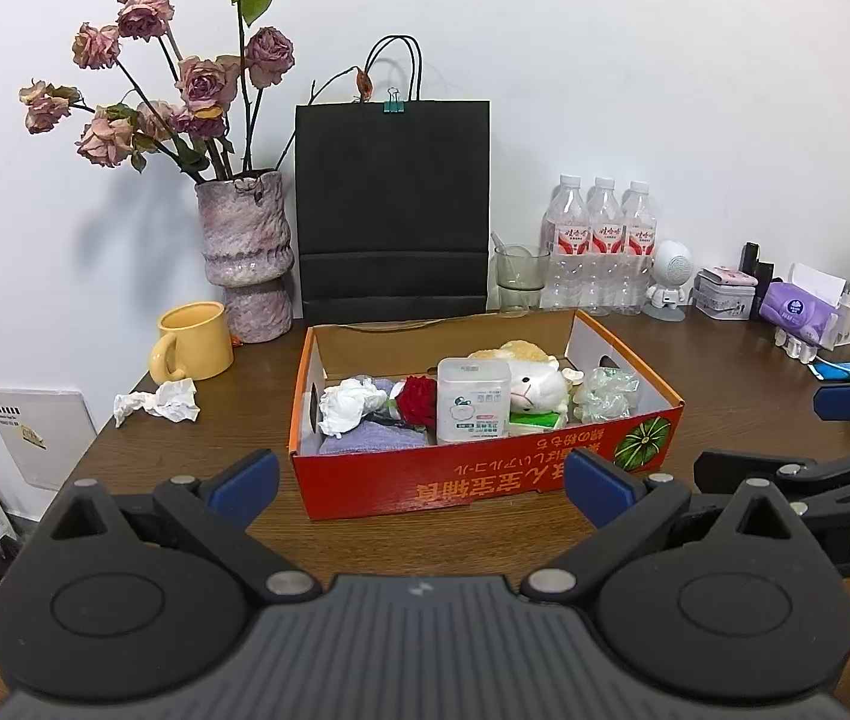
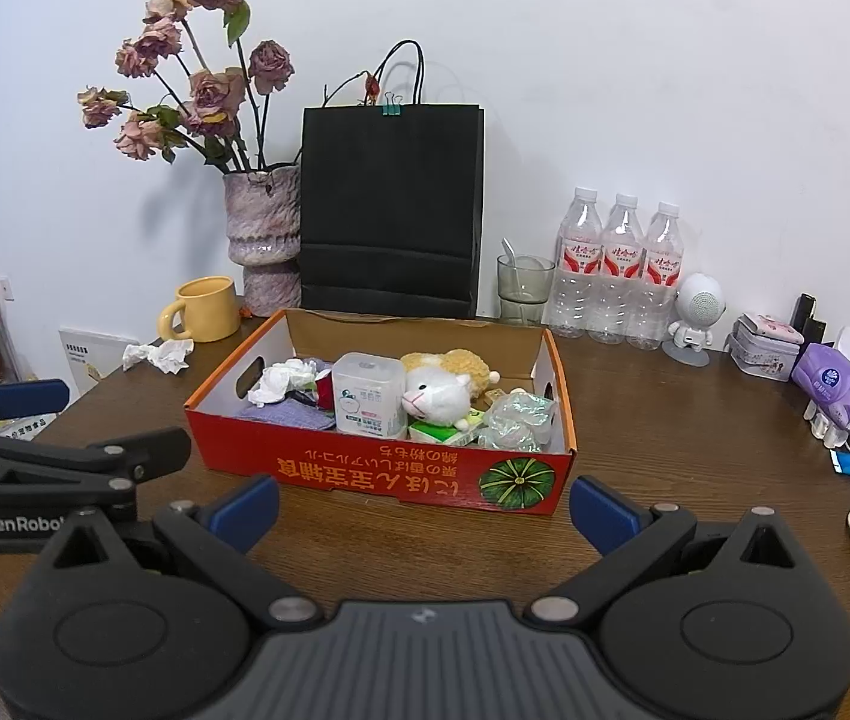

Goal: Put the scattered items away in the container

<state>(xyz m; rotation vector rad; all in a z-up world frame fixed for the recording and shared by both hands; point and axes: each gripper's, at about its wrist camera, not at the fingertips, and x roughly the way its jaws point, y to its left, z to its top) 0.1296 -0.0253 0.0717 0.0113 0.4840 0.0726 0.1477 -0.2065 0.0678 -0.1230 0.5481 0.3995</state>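
A red cardboard box (image 1: 484, 480) (image 2: 377, 474) sits mid-table. It holds a crumpled tissue (image 1: 347, 405), a purple cloth (image 1: 365, 441), a red rose (image 1: 417, 401), a white plastic canister (image 1: 472, 399) (image 2: 368, 393), a plush sheep (image 1: 535, 384) (image 2: 439, 387), a green carton (image 2: 433, 433) and crinkled plastic wrap (image 1: 607, 393) (image 2: 514, 420). Another crumpled tissue (image 1: 158, 401) (image 2: 159, 354) lies on the table left of the box. My left gripper (image 1: 422, 483) is open and empty before the box. My right gripper (image 2: 425, 510) is open and empty before the box too.
A yellow mug (image 1: 192, 341), a vase of dried roses (image 1: 248, 258), a black paper bag (image 1: 393, 204), a glass (image 1: 519, 276), three water bottles (image 1: 601, 246) and a small robot figure (image 1: 669, 279) line the wall. A tin, purple tissue pack (image 2: 838, 387) and cables lie right.
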